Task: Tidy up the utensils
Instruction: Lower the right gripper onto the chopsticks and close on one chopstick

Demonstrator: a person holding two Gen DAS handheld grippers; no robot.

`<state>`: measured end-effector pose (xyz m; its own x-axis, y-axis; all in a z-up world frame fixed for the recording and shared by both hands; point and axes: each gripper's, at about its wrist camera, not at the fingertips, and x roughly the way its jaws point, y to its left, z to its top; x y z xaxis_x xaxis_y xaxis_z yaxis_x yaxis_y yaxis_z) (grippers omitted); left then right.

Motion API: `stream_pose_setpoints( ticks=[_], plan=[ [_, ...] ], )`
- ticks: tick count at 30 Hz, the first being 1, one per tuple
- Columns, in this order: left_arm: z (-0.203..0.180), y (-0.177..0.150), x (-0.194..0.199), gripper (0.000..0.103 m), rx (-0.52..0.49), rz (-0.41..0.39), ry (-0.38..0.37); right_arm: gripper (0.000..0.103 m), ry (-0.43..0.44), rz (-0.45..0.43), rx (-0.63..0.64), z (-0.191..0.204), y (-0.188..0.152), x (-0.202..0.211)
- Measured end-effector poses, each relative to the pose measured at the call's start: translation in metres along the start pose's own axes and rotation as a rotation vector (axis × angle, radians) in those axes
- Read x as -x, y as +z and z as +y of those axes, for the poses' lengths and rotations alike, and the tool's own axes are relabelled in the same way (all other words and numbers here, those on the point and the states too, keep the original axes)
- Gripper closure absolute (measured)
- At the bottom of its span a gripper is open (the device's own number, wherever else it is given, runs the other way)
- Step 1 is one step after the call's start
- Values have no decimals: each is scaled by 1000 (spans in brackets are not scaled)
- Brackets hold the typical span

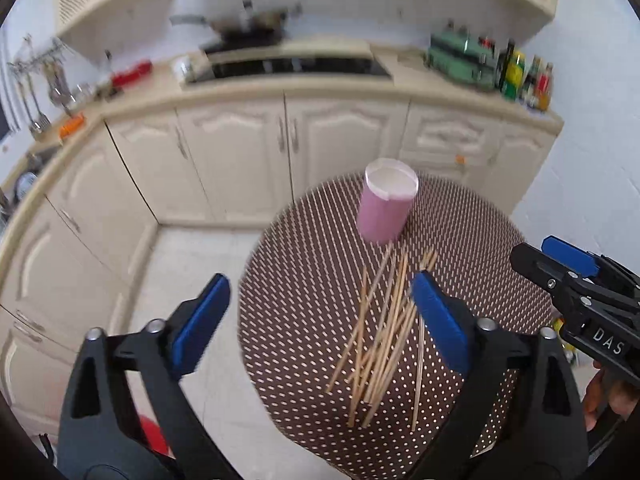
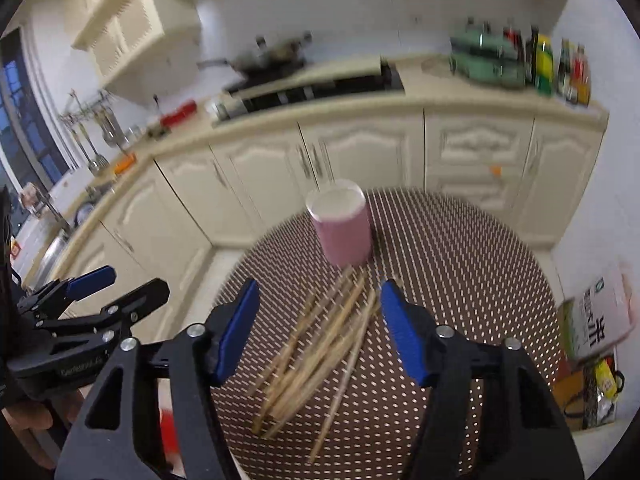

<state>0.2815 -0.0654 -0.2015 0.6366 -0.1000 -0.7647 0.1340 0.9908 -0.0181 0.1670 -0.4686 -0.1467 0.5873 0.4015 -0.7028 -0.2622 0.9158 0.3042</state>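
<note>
Cream kitchen cabinets (image 1: 240, 148) run along the far wall behind a round surface (image 1: 480, 248) covered in a brown cloth with pale dots. On that surface we see a pink cup (image 1: 386, 204) standing upright toward the far side, its white mouth open at the top. Just nearer than the cup lies a loose pile of wooden skewers (image 1: 380, 336), spread flat on the cloth, their far tips close to the cup's base.

Our left claw (image 1: 320, 316) hangs above the near left edge of the surface with its blue-padded fingers wide apart, holding nothing and touching nothing. Our right claw (image 2: 318, 328) hangs over the skewers, its fingers also spread wide, with the pile showing in the gap between them; it grips nothing.

From the left wrist view we see the right claw coming in at the right edge, above the surface, and a red object on the floor (image 1: 154, 436) at the near left. From the right wrist view we see instead the left claw at the left edge, a dark window (image 2: 24, 120) at far left, and bags and packages on the floor (image 2: 596, 344) at the right. Both views are motion-blurred.
</note>
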Motion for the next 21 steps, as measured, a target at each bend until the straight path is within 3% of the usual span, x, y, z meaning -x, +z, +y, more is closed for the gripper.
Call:
stream_pose_setpoints(
  ticks=[4, 13, 21],
  plan=[
    [-11, -6, -58, 24, 3, 143, -25, 51, 14, 120, -45, -20, -7, -42],
    [-26, -24, -153, 43, 3, 361, -63, 61, 48, 354, -133, -48, -16, -112],
    [-32, -23, -201, 54, -4, 439, -100, 73, 50, 443, -220, -72, -23, -144]
  ],
)
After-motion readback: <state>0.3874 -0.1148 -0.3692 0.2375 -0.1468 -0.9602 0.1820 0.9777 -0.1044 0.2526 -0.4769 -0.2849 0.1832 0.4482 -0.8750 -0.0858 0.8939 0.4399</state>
